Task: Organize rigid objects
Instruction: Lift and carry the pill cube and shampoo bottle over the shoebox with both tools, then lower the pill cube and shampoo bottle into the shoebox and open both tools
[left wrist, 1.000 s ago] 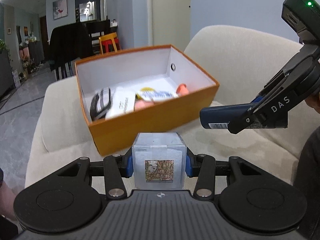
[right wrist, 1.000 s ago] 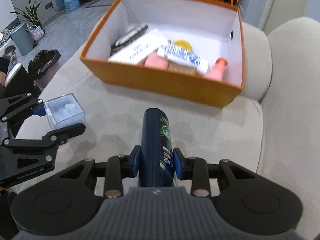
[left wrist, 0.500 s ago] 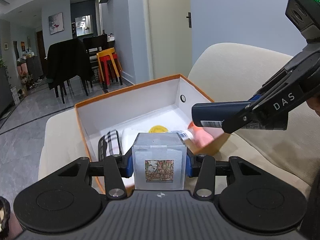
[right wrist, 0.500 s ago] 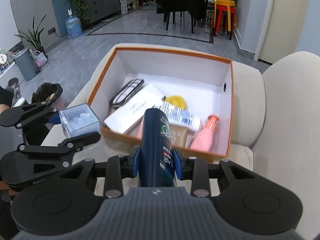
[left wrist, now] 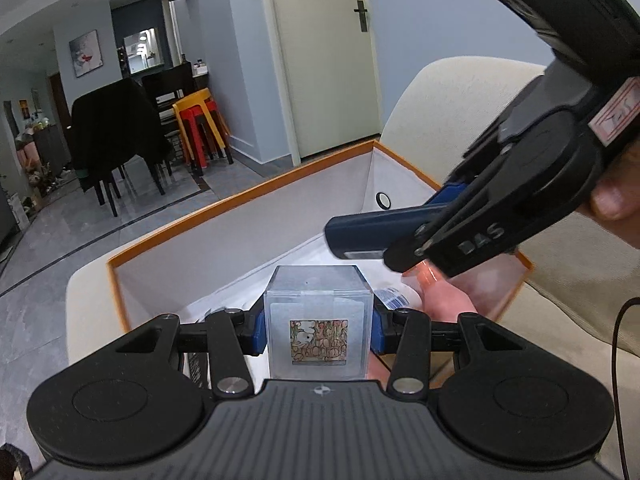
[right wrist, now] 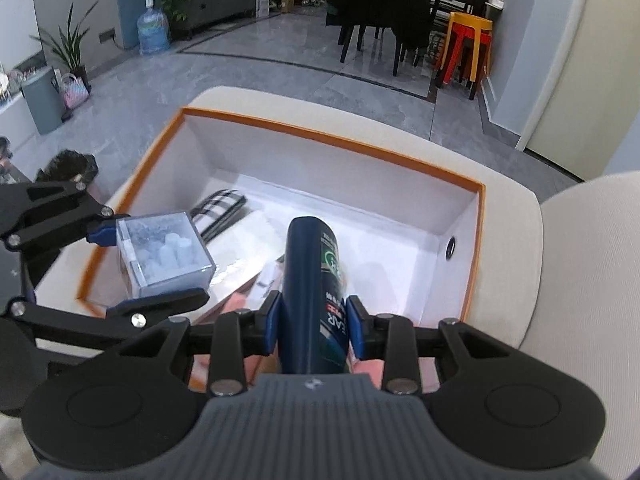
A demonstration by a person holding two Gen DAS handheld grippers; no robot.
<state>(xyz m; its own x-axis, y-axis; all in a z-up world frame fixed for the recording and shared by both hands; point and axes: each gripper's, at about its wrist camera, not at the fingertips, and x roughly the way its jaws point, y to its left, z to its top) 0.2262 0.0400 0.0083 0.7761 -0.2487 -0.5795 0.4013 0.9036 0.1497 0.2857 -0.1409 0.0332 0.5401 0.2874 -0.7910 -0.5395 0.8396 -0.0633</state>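
Observation:
My left gripper [left wrist: 318,330] is shut on a clear plastic cube box [left wrist: 318,316] with a small picture label; the cube also shows in the right wrist view [right wrist: 164,258]. My right gripper [right wrist: 313,322] is shut on a dark blue bottle [right wrist: 314,292], which also shows in the left wrist view [left wrist: 376,232]. Both are held over the open orange box [right wrist: 320,138] with white inside, standing on a cream sofa. Inside lie a striped black case [right wrist: 220,210], a white carton [right wrist: 248,240] and a pink bottle [left wrist: 436,300].
The cream sofa back [left wrist: 460,112] rises to the right of the box. The sofa armrest [right wrist: 304,108] lies beyond the box. Grey tiled floor, dark chairs [right wrist: 380,4] and red-yellow stools [right wrist: 464,44] stand farther off.
Both grippers have moved forward and up with their loads, from in front of the orange box to above its open inside. The bottle and cube stay gripped.

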